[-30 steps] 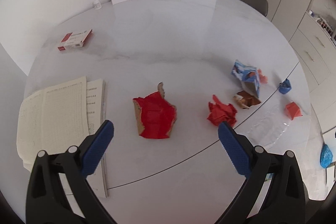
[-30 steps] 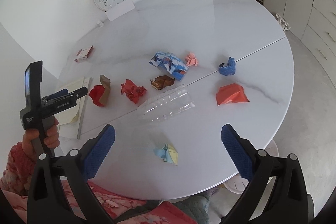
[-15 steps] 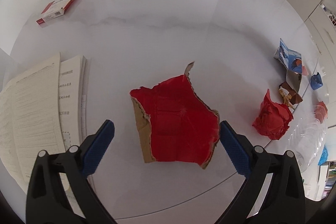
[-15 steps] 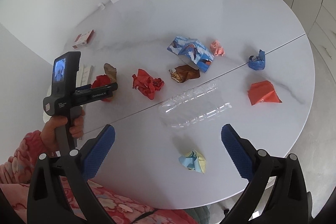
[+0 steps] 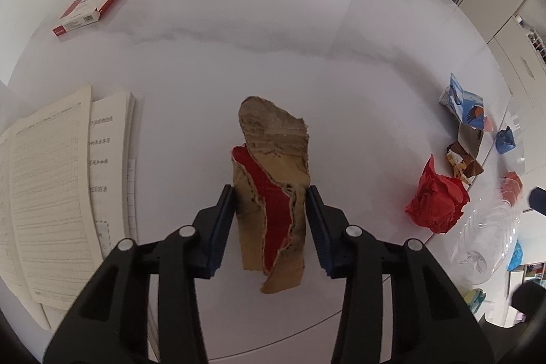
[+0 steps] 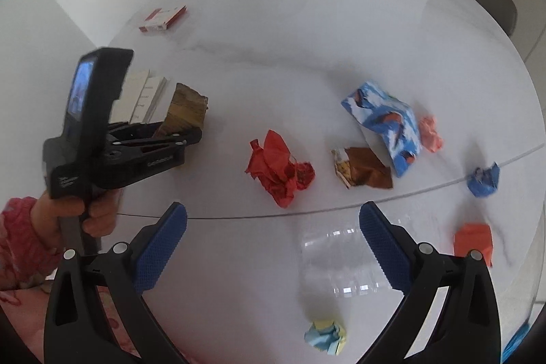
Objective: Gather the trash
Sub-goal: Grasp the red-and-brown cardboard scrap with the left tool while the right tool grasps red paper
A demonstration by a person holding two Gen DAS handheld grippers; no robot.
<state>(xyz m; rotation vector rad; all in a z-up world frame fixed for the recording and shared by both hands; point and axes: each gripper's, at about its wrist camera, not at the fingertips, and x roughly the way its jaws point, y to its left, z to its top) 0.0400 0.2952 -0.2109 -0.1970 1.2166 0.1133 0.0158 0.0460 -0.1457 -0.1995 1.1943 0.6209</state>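
The left gripper (image 5: 271, 203) is pinching the torn red and brown cardboard piece (image 5: 273, 179) from both sides. Its jaws have just been closing, and the blue pads are now pressing on the cardboard, which is folding up narrow between them above the white round table (image 5: 273, 57). In the right wrist view the person's hand (image 6: 85, 210) is gripping the handle of this gripper, and a red patterned sleeve (image 6: 17, 244) is showing behind it.

The right gripper (image 6: 273, 237) is hanging over the table with its jaws spread wide, and nothing is between them. Under it a clear plastic bottle (image 6: 341, 261) is lying flat, and near the table edge a small blue and yellow paper ball (image 6: 326, 337) is lying.

More trash is lying further on the table: a crumpled red paper (image 6: 278, 169), a brown wrapper (image 6: 363, 173) near it, a blue printed pack (image 6: 385, 125), a small pink ball (image 6: 430, 133) just beside the pack, a blue ball (image 6: 484, 179) and an orange folded paper (image 6: 474, 241). On the left side, paper sheets (image 5: 51, 193) are lying, and a red and white box (image 5: 88, 10) is well apart from them.
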